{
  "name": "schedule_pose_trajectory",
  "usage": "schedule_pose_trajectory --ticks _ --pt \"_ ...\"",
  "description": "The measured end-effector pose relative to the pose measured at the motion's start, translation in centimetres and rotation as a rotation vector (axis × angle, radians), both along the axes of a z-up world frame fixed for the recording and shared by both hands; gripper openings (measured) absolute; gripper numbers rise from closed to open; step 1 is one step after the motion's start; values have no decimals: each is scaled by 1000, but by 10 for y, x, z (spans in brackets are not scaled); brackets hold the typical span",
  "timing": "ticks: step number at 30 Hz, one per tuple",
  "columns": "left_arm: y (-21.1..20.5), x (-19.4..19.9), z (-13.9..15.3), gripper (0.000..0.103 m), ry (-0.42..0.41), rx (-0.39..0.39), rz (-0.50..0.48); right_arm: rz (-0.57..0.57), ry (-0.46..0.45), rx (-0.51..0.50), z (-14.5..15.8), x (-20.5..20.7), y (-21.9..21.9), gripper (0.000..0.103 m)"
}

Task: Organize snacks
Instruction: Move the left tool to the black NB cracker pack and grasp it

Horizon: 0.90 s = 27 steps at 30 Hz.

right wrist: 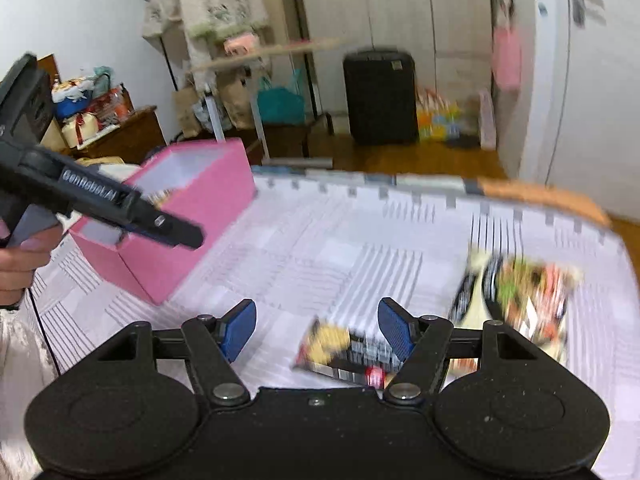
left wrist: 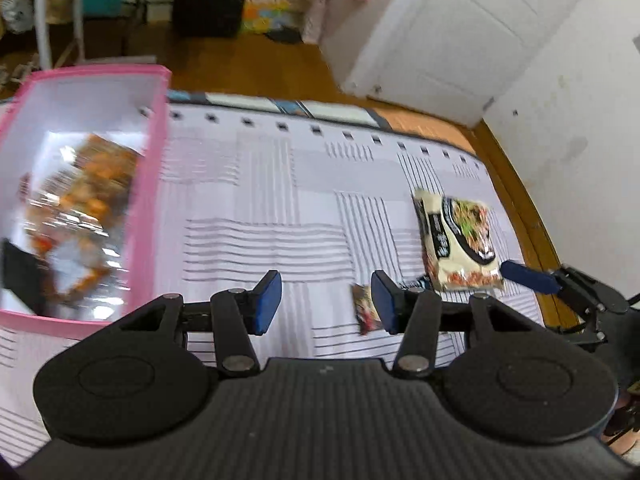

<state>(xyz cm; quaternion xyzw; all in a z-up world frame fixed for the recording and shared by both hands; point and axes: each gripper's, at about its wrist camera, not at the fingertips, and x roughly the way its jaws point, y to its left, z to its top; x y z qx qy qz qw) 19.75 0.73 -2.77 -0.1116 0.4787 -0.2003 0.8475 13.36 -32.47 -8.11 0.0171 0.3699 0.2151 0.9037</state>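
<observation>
Snacks [left wrist: 460, 240] beside pink box [left wrist: 152, 200]

Striped grey-white cloth [left wrist: 280, 208] fills mid-frame. Black suitcase [right wrist: 380, 98] upper centre, on wood floor [right wrist: 420, 158]. White door [left wrist: 452, 36] upper right. Clothes rack [right wrist: 216, 20] upper left, teal bag [right wrist: 280, 106] beneath.

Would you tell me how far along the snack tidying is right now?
Done: snack packets already lie in the pink box. In hand: nothing; the left gripper and right gripper are open. Left: the noodle packet and a small dark packet on the tablecloth.
</observation>
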Motion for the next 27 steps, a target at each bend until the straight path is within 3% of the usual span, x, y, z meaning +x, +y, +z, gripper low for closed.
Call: schedule_pose_trajectory --ticks 7,16,22,27 --pt "-63 27 -55 46 39 14 -102 -16 152 66 -66 -3 -10 72" --pt "-118 57 -109 46 38 -7 -225 -66 227 148 -107 4 -13 72" --pt "-129 57 -130 46 178 -68 -283 -89 207 184 -110 5 -14 75" --pt "-123 47 -134 46 311 -152 -301 -79 171 79 -108 -4 2 85"
